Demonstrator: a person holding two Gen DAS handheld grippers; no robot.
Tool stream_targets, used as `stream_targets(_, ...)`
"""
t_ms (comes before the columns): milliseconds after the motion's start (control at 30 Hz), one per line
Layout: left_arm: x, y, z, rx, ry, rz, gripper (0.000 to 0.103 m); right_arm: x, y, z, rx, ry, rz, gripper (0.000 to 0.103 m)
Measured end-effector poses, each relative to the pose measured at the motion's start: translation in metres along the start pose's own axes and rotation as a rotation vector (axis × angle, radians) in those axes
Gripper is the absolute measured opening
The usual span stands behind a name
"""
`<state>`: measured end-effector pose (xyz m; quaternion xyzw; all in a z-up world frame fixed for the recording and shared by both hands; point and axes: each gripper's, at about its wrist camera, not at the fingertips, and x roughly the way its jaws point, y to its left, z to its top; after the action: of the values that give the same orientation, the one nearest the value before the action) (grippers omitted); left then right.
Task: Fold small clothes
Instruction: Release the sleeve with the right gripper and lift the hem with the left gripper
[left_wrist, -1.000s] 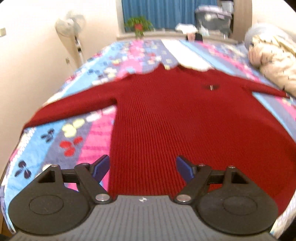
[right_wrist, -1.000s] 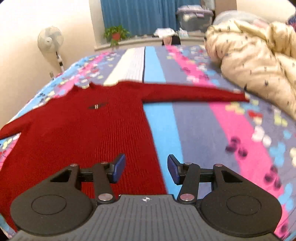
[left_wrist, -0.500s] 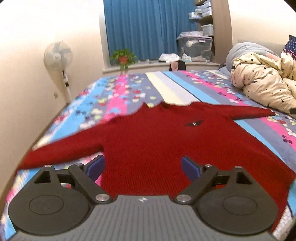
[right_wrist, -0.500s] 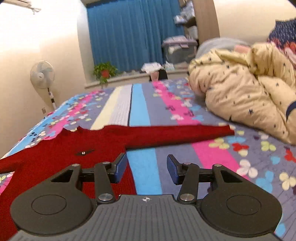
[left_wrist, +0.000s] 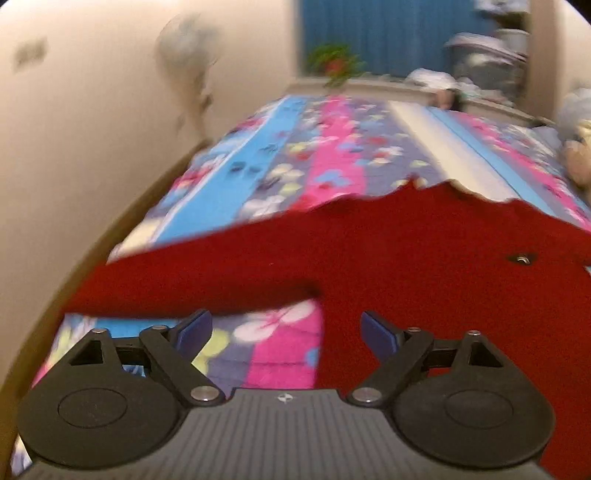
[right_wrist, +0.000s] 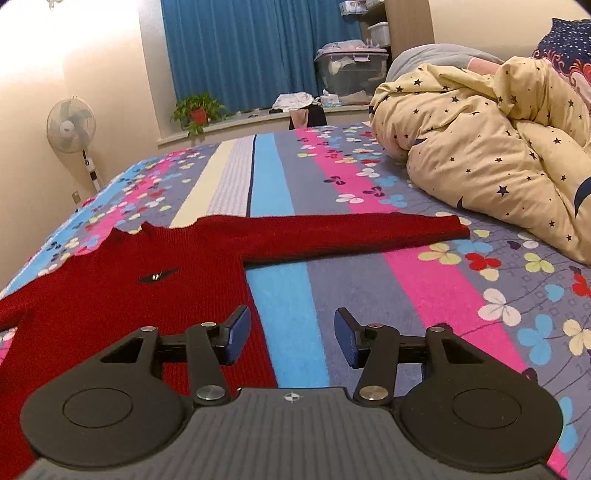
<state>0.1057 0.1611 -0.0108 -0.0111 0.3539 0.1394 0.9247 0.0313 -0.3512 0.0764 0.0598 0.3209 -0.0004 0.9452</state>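
A small red knit sweater (right_wrist: 122, 295) lies flat on the striped, flowered bedspread (right_wrist: 424, 295), front up, both sleeves spread out. In the left wrist view the sweater (left_wrist: 424, 280) fills the right half and its left sleeve (left_wrist: 192, 284) reaches toward the bed's left edge. My left gripper (left_wrist: 286, 332) is open and empty, low over the bed just below that sleeve's underarm. My right gripper (right_wrist: 291, 336) is open and empty, over the sweater's right side edge; the right sleeve (right_wrist: 351, 236) stretches out ahead of it.
A crumpled yellow star-print duvet (right_wrist: 491, 155) is piled on the bed's right side. A wall and the bed's wooden edge (left_wrist: 92, 258) run along the left. A standing fan (right_wrist: 72, 129), a potted plant (right_wrist: 197, 112) and a storage box (right_wrist: 351, 70) stand beyond the far end.
My left gripper has swung left, from the hem middle to the left sleeve's underarm. My right gripper has shifted slightly over the sweater's right edge. Both stayed open.
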Motion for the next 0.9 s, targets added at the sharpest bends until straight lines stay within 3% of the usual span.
stream_targets(100,0.007,0.016,0.008,-0.038,-0.019,0.023,0.091,0.004,0.002,0.001,-0.013,0.000,-0.009,0.052)
stream_targets(233,0.023,0.033,0.013,-0.087,0.016,0.032,0.090,0.009,0.001,0.004,0.027,0.002,-0.027,0.053)
stream_targets(400,0.036,0.043,0.012,-0.084,0.041,0.057,0.091,0.020,0.016,0.003,-0.011,0.021,-0.027,0.053)
stream_targets(633,0.060,0.073,0.017,-0.233,0.095,0.061,0.090,0.034,0.030,0.003,-0.049,0.051,-0.028,0.053)
stream_targets(900,0.113,0.146,0.013,-0.515,0.190,0.185,0.090,0.041,0.033,0.001,-0.054,0.073,-0.031,0.053)
